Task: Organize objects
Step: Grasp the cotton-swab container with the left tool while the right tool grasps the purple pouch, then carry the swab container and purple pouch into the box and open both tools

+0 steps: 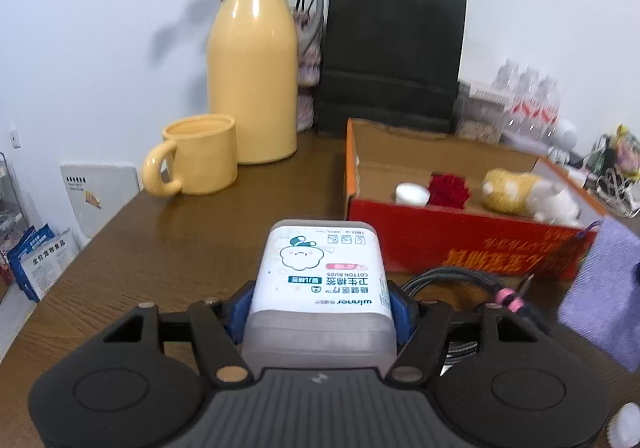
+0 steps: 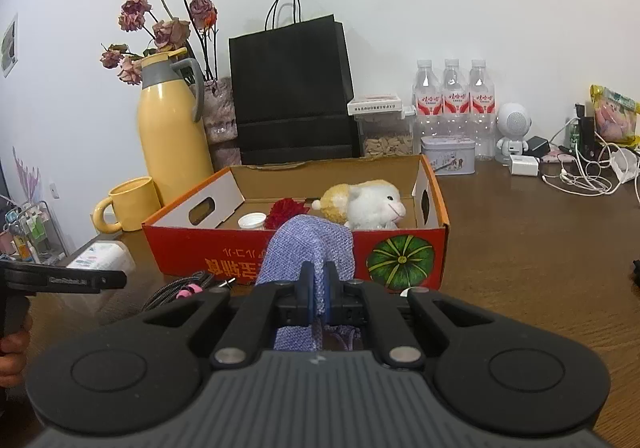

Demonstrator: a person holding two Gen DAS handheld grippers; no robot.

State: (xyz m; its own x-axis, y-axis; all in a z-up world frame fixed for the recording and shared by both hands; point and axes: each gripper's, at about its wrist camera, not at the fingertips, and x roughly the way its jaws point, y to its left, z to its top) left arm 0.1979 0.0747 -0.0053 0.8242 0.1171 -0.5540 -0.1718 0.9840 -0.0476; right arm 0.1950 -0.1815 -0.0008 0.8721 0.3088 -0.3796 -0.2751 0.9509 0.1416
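My left gripper is shut on a clear cotton bud box with a white label, held above the brown table. That box also shows at the left in the right wrist view. My right gripper is shut on a purple knitted cloth, held in front of the red-orange cardboard box. The cloth shows at the right edge of the left wrist view. Inside the cardboard box lie a plush toy, a red flower and a white cap.
A yellow mug and yellow thermos jug stand at the back left. A black paper bag, water bottles, a tin and chargers with cables line the back. A black braided cable lies before the box.
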